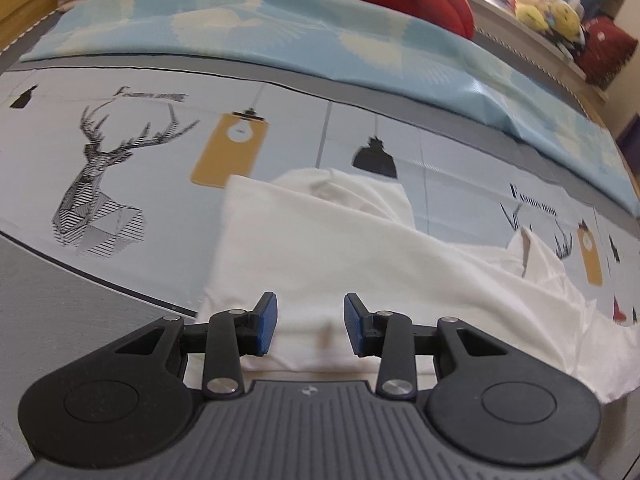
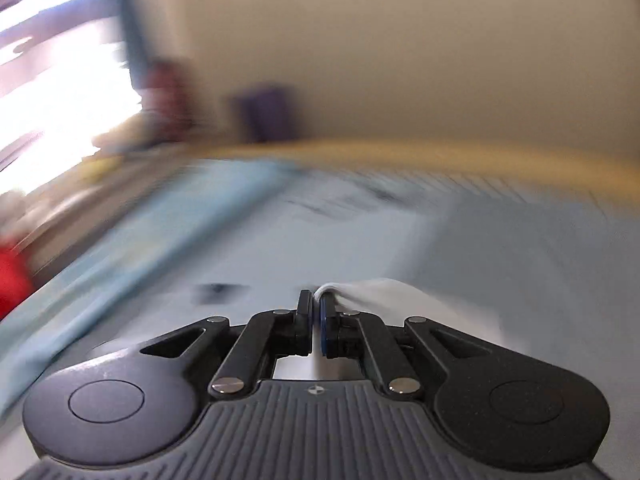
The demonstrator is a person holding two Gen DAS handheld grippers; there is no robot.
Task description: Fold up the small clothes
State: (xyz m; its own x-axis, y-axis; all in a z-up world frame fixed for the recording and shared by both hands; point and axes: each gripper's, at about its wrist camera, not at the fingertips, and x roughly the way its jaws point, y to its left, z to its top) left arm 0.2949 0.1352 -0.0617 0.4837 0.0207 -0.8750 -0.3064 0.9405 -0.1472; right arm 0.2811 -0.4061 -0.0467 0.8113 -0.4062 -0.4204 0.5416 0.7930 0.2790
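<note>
Below, in the left wrist view, the left gripper (image 1: 307, 324) is seen at lower centre with its blue pads (image 1: 269, 322) held moderately apart, nothing clamped between them. A white garment (image 1: 328, 248) is spread across the centre and lower right on a deer-printed bedsheet (image 1: 100, 168). In the heavily blurred right wrist view, the right gripper (image 2: 316, 322) is closed at lower centre, a fold of the white garment (image 2: 384, 296) being pinched between its pads and trailing right.
</note>
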